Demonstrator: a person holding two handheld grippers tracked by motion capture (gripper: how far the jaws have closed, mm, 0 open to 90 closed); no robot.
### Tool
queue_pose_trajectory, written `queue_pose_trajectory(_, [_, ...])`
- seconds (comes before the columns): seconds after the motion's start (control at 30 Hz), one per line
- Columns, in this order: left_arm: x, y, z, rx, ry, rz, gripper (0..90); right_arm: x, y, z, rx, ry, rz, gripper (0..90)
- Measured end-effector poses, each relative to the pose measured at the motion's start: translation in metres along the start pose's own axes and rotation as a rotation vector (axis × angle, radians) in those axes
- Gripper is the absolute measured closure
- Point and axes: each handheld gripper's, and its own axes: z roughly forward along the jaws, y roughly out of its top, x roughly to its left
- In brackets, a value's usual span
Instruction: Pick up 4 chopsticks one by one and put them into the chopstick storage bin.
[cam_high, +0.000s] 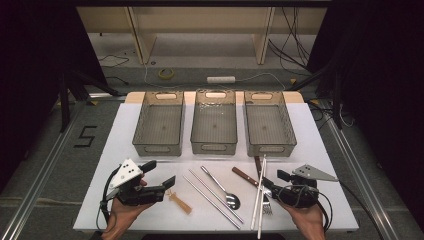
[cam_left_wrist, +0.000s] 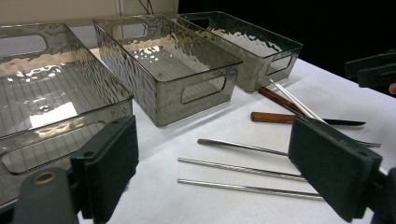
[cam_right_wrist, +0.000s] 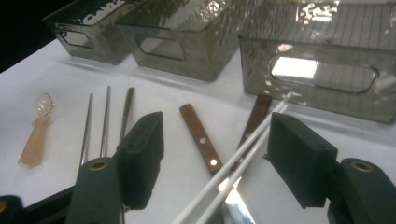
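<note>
Three see-through grey bins stand in a row at the back of the white table: left (cam_high: 159, 122), middle (cam_high: 215, 120), right (cam_high: 269, 122). In front of them lie a tan plastic spoon (cam_high: 180, 202), two metal chopsticks (cam_high: 212, 200), a metal spoon (cam_high: 222, 187), a wooden-handled knife (cam_high: 245, 176) and white chopsticks (cam_high: 260, 197). My left gripper (cam_high: 161, 173) hovers open at the front left, holding nothing; the metal chopsticks (cam_left_wrist: 243, 175) lie beyond its jaws. My right gripper (cam_right_wrist: 215, 158) is open at the front right, its jaws either side of the white chopsticks (cam_right_wrist: 247, 149) and the knife handle (cam_right_wrist: 201, 139).
A second wooden handle (cam_right_wrist: 254, 119) runs under the white chopsticks, toward the right bin. The table's front edge is just behind both hands. On the floor beyond the table lie cables, a tape roll (cam_high: 166, 73) and a white power strip (cam_high: 221, 79).
</note>
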Motion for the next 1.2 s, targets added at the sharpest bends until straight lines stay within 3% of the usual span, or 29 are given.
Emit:
queue_pose_trajectory(0.2, [0.000,0.000,0.000,0.001,0.000,0.001,15.6,-0.009,0.001,0.008,0.054,0.023,0.065,44.5])
queue_pose_trajectory(0.23, [0.000,0.000,0.000,0.001,0.000,0.001,15.6,-0.016,0.000,0.012,0.077,0.042,0.115,46.2])
queue_pose_trajectory(0.37, [0.000,0.000,0.000,0.003,-0.001,0.003,15.6,-0.027,0.001,0.020,0.114,0.045,0.149,50.6])
queue_pose_trajectory(0.67, [-0.001,0.000,0.000,0.000,-0.001,0.003,15.7,-0.034,0.001,0.038,0.217,0.050,0.186,57.1])
queue_pose_trajectory(1.2, [-0.001,0.000,0.000,-0.002,-0.002,0.006,15.7,-0.039,-0.003,0.055,0.286,0.032,0.238,68.8])
